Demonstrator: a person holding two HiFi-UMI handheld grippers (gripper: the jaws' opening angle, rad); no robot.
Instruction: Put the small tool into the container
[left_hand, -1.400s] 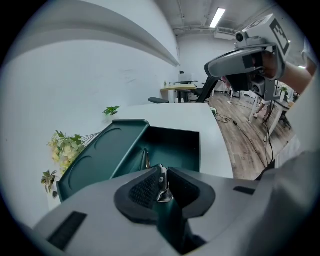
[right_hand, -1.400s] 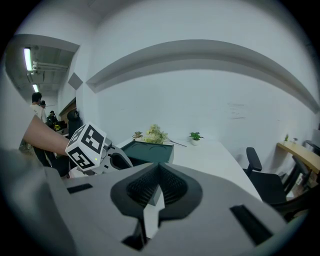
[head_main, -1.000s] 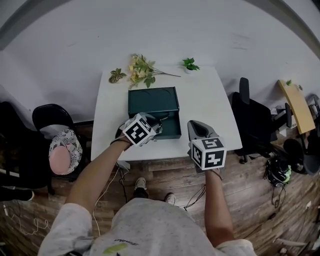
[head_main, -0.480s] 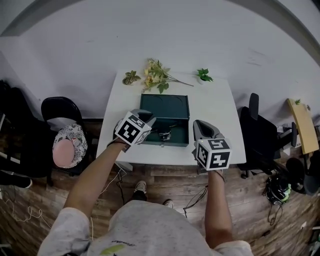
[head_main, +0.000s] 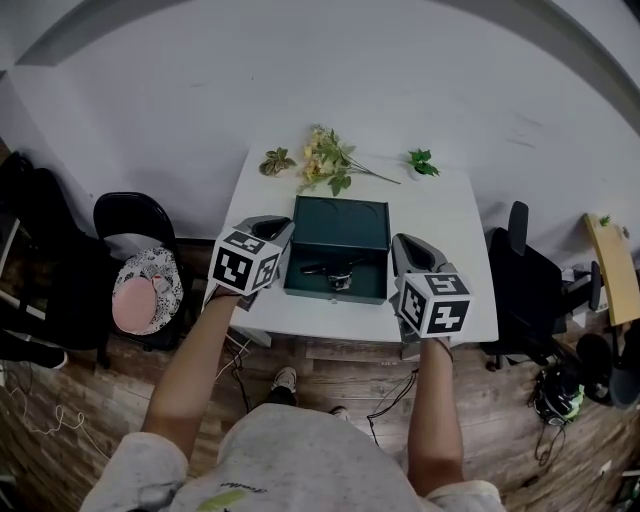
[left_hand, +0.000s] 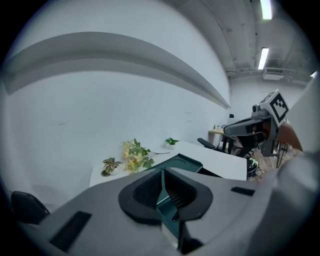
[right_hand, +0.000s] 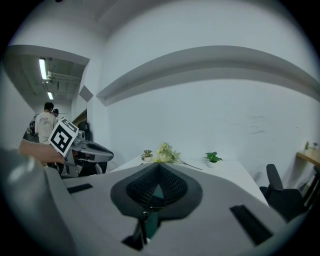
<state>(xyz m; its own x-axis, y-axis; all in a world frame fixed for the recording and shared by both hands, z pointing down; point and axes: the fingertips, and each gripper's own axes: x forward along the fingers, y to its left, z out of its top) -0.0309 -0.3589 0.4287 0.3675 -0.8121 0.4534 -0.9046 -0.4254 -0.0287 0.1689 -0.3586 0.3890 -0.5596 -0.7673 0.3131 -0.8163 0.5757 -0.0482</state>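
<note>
**Head view: tool looks to be in the box, both grippers empty**

Everything sits on the white rectangular table. The biggest item on it is the dark green metal container. Its lid is swung open toward the wall and the tray half faces me.

Three things lie along the far edge, all apart from the box:
- a spray of pale yellow artificial flowers
- a small leafy sprig to the left of the flowers
- a little green potted plant to their right

My left gripper hangs just off the container's left side. My right gripper hangs just off its right side. I see no contact with the box on either side.

In the left gripper view the jaws are pressed together at the tips with nothing pinched, and only the green box shows beyond them. The right gripper view is the same: tips together, nothing held.

The smallest item is the small dark metal tool. It lies in the tray half, near the front wall and roughly centred. It is too small for me to tell what kind of tool it is.

My read is that the placing is done, with the tool inside and let go. The only thing possibly left is shutting the lid, which the task doesn't ask for.
</note>
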